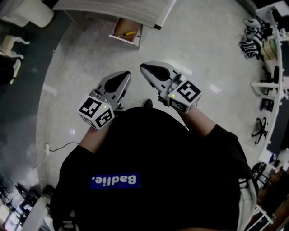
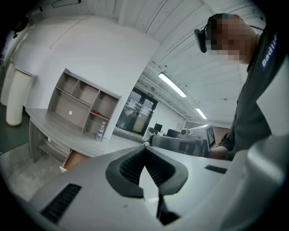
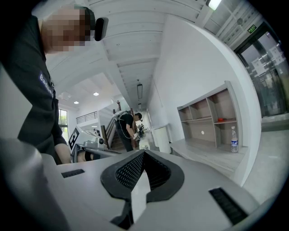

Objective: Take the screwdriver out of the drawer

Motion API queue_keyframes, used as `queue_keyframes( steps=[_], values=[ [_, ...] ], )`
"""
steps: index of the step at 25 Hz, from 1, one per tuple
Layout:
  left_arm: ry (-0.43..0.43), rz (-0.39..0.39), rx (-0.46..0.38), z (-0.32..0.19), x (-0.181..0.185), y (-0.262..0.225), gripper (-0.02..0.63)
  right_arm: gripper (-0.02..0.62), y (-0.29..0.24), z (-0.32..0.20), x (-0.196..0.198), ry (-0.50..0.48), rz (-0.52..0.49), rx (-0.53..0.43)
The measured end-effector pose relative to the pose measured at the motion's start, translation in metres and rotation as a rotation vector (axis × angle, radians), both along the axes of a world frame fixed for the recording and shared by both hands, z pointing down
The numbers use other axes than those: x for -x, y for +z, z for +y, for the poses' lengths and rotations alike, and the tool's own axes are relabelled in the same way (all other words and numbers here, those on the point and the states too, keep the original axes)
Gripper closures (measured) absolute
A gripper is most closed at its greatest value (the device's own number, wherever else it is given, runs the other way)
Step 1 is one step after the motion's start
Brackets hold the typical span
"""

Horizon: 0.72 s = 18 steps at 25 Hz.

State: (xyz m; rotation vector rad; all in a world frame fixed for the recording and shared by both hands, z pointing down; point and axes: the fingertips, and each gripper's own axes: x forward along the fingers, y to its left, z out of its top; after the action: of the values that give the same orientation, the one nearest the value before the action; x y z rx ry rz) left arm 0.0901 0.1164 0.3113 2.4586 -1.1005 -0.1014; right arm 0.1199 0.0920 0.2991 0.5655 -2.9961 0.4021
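Note:
The open wooden drawer [image 1: 127,32] juts from the grey desk [image 1: 113,10] at the top of the head view. A yellow-handled screwdriver [image 1: 128,33] lies inside it. My left gripper [image 1: 124,75] and right gripper [image 1: 143,67] hang close to my body, well short of the drawer, pointing toward it. Both are shut with nothing between their jaws. In the left gripper view the left gripper [image 2: 144,145] has its pads meeting, and the drawer [image 2: 73,159] shows low on the left. The right gripper [image 3: 143,152] is likewise closed in its own view.
A grey shelf unit [image 2: 82,102] with a water bottle [image 2: 100,131] stands on the desk. A white cylinder [image 2: 13,97] stands beside the desk. A cable [image 1: 61,146] runs over the floor at left. Chairs and desks [image 1: 266,67] line the right. Another person [image 3: 128,128] stands far back.

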Motion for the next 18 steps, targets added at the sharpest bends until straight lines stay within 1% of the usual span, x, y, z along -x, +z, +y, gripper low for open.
queue_keyframes(
  steps=[6,9,13,15,18],
  values=[
    [-0.013,-0.027,0.004,0.002,-0.010,0.000,0.604,0.565,0.006,0.000,-0.011,-0.023,0.010,0.008],
    [-0.041,-0.044,0.005,0.002,-0.019,-0.006,0.604,0.565,0.008,-0.001,-0.028,-0.031,0.004,0.022],
    [-0.084,-0.039,0.002,-0.001,-0.025,-0.005,0.604,0.565,0.019,-0.008,-0.050,-0.034,0.029,0.049],
    [-0.091,-0.035,-0.006,-0.004,-0.024,-0.002,0.604,0.565,0.023,-0.013,-0.053,-0.033,0.038,0.057],
    [-0.098,-0.023,0.002,-0.012,-0.017,0.000,0.604,0.565,0.027,-0.021,-0.046,-0.032,0.042,0.052]
  ],
)
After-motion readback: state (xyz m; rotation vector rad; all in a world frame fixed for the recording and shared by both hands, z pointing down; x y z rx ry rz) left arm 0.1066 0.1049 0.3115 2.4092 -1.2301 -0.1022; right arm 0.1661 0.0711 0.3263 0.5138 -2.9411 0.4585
